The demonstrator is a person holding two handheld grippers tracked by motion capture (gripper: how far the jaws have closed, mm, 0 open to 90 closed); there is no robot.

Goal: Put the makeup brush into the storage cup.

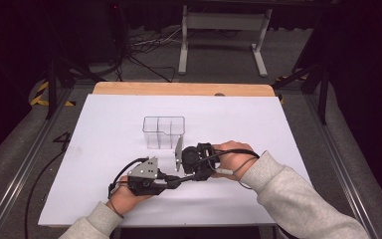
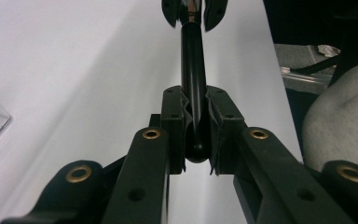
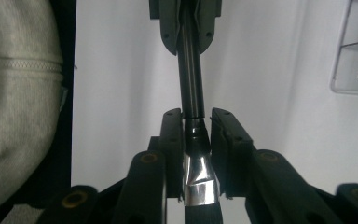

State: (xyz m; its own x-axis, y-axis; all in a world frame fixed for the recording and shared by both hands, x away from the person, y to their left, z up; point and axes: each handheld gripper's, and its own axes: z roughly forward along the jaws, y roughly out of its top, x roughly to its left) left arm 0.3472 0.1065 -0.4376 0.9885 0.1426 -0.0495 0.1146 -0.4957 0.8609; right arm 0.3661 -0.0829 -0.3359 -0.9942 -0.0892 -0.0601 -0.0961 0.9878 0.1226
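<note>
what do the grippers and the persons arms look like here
Both arms wear light grey sweatshirt sleeves with ribbed cuffs. The left gripper and right gripper are black, each with a grey three-cornered plate and a trailing black cable. Brass-coloured rivets dot the jaw linkages.

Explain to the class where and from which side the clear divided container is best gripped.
Grip the clear divided container by a side wall's top rim, coming straight down from above. It stands upright with its top open, so one jaw can probably go inside the thin wall and one outside. First the left gripper or the right gripper must release the black pen.
</note>
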